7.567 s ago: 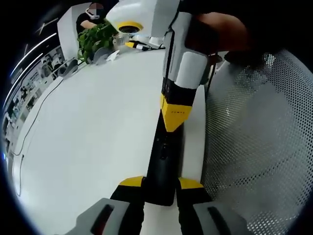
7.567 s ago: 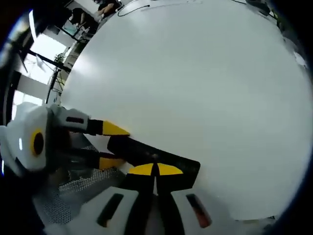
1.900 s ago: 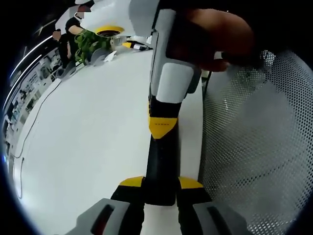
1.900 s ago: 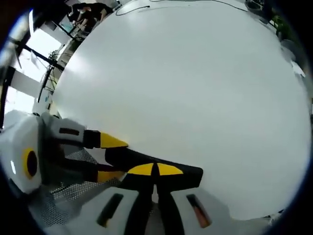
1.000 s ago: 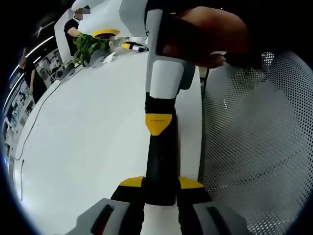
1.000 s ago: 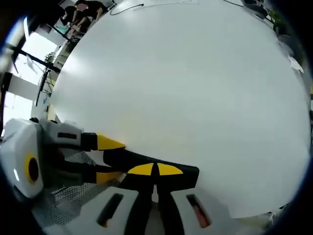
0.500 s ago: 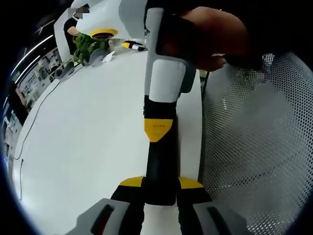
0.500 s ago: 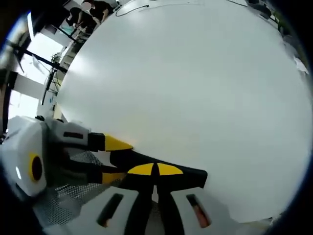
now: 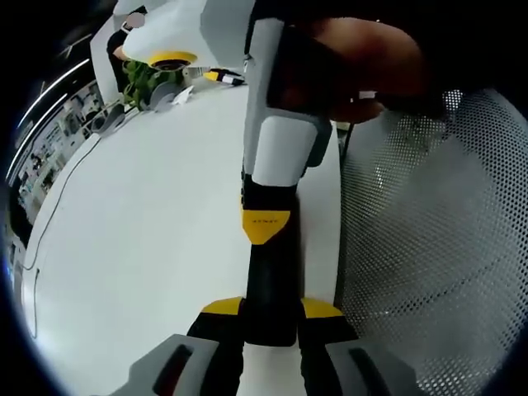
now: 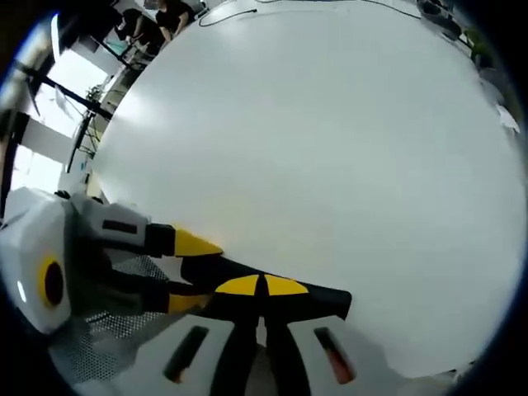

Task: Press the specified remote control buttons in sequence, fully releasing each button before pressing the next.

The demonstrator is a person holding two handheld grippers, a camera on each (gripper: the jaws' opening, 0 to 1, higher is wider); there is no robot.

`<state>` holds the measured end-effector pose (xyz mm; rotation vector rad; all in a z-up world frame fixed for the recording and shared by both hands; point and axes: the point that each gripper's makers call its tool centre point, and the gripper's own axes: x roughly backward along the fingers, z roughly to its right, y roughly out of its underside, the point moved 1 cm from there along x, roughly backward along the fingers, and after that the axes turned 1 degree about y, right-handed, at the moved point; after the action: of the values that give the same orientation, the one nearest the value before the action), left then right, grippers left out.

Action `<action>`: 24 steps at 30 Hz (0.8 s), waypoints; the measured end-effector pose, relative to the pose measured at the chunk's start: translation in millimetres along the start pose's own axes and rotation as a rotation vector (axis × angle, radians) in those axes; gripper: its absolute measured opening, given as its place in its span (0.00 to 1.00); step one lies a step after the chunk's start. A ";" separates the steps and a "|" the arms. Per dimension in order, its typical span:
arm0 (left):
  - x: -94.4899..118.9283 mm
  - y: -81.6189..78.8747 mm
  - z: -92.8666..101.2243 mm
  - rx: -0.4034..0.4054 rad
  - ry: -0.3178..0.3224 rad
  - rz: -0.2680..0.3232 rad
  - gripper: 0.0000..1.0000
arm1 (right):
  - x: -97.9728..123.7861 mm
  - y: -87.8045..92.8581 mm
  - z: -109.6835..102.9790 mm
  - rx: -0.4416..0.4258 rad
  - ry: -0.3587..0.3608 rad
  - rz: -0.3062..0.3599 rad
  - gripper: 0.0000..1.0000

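Observation:
A slim black remote [image 9: 271, 272] lies lengthwise between my left gripper [image 9: 271, 308] jaws, which are shut on its near end just above the white table [image 9: 148, 231]. My right gripper [image 9: 266, 227] comes down from the top of the left gripper view, held by a hand [image 9: 346, 58]. Its joined yellow tips rest on the remote's top face. In the right gripper view my right gripper [image 10: 262, 286] is shut with its tips touching the remote [image 10: 326, 299]. The left gripper [image 10: 191, 272] clamps the remote from the left. The buttons are hidden.
A grey mesh chair back [image 9: 429, 231] stands close on the right of the table edge. At the far end are a green plant [image 9: 148, 74], small items and a thin cable [image 9: 58, 206]. People [image 10: 157, 16] stand far off beyond the table.
Since the earliest frames the right gripper's tip has slid along the remote toward the left jaws. Over the last half second it has barely moved. The left grip is unchanged.

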<state>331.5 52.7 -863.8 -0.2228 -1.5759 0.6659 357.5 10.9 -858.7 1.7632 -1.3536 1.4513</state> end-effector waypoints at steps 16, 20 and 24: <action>-0.2 -0.4 0.0 0.010 -0.004 0.005 0.24 | 0.2 -0.3 3.4 -0.031 0.012 0.059 0.00; -0.1 -0.4 -0.1 0.011 -0.004 0.011 0.24 | 1.6 -1.2 4.3 -0.065 -0.030 0.050 0.00; -0.8 -0.4 -0.5 0.009 -0.003 0.008 0.24 | 4.3 3.0 4.3 -0.177 -0.096 0.030 0.00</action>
<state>332.1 52.1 -864.2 -0.2217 -1.5751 0.6797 356.5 4.5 -856.8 1.7236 -1.5143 1.2335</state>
